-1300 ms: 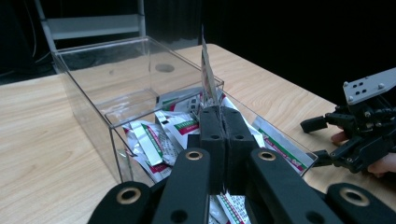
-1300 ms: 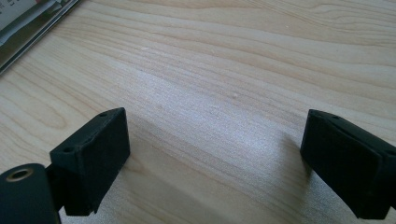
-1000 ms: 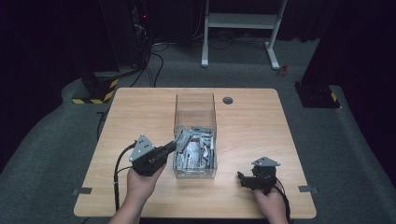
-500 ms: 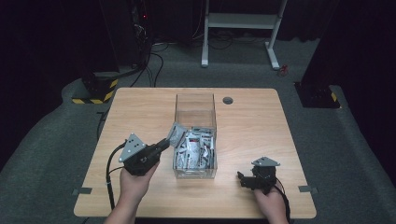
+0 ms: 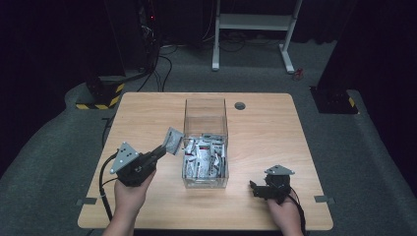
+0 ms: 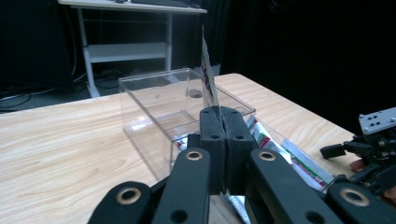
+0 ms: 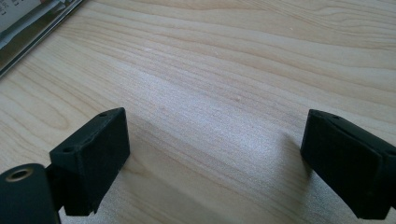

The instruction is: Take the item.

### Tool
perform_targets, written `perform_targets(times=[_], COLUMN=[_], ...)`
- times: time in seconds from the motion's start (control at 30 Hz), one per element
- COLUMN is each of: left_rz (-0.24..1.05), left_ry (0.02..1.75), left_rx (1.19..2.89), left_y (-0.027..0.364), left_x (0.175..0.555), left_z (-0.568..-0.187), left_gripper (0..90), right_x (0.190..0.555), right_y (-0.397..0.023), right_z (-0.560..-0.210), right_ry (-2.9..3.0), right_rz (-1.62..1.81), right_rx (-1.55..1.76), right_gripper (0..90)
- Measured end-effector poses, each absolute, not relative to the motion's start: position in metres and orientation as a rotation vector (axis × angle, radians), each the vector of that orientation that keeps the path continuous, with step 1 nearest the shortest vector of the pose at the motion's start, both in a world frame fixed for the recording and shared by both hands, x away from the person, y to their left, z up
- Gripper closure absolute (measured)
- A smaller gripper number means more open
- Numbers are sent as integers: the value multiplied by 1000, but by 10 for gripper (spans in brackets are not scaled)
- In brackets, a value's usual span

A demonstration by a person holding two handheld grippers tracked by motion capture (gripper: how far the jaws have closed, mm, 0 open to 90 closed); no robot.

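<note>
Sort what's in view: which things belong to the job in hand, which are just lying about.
In the job:
left tongs
sachet pinched in them
clear box
sachets in it

Lying about:
right tongs, open, on table
white desk frame

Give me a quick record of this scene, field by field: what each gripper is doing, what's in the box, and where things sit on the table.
left gripper: shut on one sachet, held in the air just left of the box
right gripper: open, nothing between its jaws, low over the table near the front right
clear box: open-topped, two compartments, mid-table
near compartment: heap of sachets
far compartment: looks empty
table: light wood; round dark cable hole right of the box's far end
</note>
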State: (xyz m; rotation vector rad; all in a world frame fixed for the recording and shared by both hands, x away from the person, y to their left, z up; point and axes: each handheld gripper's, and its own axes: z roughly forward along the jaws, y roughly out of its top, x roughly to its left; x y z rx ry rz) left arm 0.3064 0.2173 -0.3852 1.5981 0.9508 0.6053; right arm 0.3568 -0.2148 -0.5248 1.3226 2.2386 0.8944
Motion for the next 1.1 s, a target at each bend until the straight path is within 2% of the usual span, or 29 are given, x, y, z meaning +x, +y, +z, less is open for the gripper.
perform_targets(times=[1.1], left_rz=[645], left_ry=[1083], left_rx=[1587], left_y=[260], left_x=[307], left_z=[-415], left_gripper=[887], right_x=[357], right_y=[-215], right_z=[-525], right_ry=[2239], right_rz=[894], right_rx=[1322], right_gripper=[78])
